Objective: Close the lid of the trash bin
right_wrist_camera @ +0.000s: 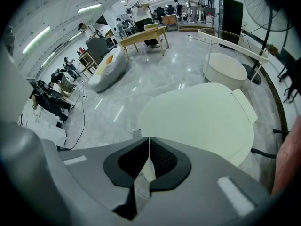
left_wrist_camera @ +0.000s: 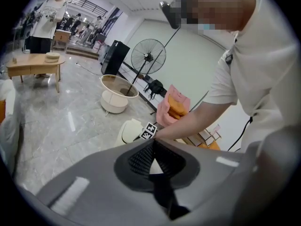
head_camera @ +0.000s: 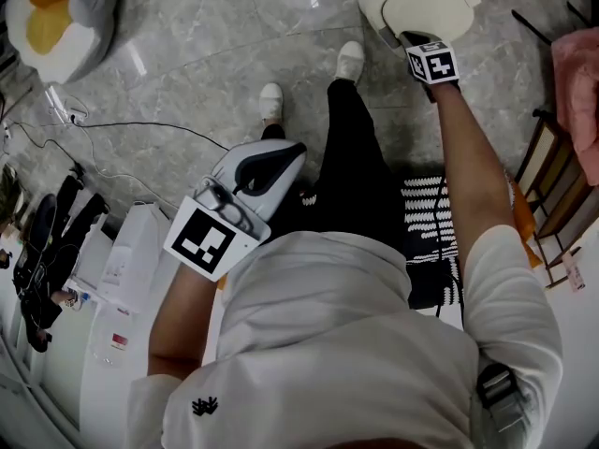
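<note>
The trash bin (head_camera: pixel 421 3) is cream-coloured and stands on the grey marble floor at the top of the head view. Its lid (right_wrist_camera: pixel 202 121) lies flat over the bin. My right gripper (head_camera: pixel 410 37) reaches out to the near edge of the lid, jaws shut with nothing between them (right_wrist_camera: pixel 149 139). I cannot tell whether it touches the lid. My left gripper (head_camera: pixel 295 150) hangs in front of my body, well away from the bin, shut and empty (left_wrist_camera: pixel 153 145). In the left gripper view the bin (left_wrist_camera: pixel 128 132) shows beyond the right gripper's marker cube (left_wrist_camera: pixel 149 131).
A white beanbag with an orange cushion (head_camera: pixel 56 12) lies at the far left, and a cable (head_camera: pixel 140 129) trails over the floor. White boxes (head_camera: pixel 122 260) stand at my left, a wooden rack (head_camera: pixel 552 190) with pink cloth (head_camera: pixel 580 82) at my right. A round white tub (right_wrist_camera: pixel 225 65) and a fan (left_wrist_camera: pixel 148 55) stand past the bin.
</note>
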{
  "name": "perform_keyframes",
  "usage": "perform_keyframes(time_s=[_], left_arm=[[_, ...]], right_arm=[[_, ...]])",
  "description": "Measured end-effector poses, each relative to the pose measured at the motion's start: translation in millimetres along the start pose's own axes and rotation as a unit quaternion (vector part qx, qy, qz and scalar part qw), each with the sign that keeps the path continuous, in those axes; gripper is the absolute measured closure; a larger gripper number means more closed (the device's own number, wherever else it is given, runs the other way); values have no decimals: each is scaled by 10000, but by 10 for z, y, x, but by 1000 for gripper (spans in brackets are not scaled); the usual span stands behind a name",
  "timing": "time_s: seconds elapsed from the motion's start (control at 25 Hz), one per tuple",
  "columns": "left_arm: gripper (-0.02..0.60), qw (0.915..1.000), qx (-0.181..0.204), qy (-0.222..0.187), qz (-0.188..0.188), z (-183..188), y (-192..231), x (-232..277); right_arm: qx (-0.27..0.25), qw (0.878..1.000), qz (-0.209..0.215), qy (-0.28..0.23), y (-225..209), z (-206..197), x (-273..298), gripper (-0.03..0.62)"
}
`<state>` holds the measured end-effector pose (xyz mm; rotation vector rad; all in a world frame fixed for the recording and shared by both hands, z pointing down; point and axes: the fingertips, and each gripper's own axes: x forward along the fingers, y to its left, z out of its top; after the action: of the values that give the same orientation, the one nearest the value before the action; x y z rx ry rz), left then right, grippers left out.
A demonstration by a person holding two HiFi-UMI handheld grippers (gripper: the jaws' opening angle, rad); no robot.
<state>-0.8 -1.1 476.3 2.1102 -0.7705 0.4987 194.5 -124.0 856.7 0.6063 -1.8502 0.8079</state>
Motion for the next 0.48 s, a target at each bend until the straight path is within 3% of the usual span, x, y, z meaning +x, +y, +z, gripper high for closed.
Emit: perform_keyframes(time_s=[0.48], left_arm=[[525, 9999, -110, 0, -4, 22, 153, 159]], right_arm=[[-33, 9998, -20, 179, -47, -76, 194, 592]])
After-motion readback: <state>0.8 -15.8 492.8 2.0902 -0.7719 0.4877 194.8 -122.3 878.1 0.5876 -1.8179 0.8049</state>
